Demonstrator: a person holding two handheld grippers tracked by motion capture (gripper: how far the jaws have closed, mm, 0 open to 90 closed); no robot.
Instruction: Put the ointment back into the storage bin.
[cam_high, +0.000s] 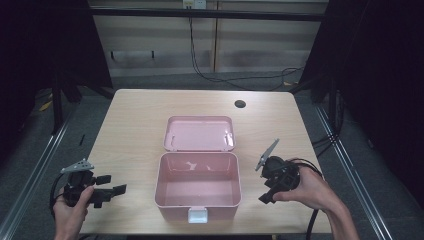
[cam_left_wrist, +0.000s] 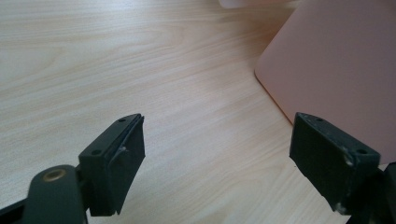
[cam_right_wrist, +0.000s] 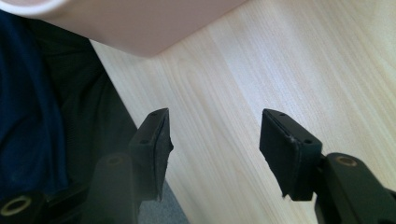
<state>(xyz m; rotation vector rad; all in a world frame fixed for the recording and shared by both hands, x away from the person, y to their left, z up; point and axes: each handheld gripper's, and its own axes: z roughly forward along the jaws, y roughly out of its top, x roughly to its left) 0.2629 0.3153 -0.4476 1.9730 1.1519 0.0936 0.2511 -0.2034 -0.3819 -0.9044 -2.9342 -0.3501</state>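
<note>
The pink plastic box (cam_high: 197, 185) sat open near the front of the pale wooden desk (cam_high: 130, 115), its hinged lid (cam_high: 200, 133) laid flat behind it. My left tongs (cam_high: 111, 191) and right tongs (cam_high: 265, 196) flanked it, both released and grasping nothing.

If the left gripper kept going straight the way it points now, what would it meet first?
Most likely the pink box. The left gripper points right across the table toward the box's left wall, jaws open and empty. Its own view shows bare wood ahead with the box wall at right, so it might only graze it.
</note>
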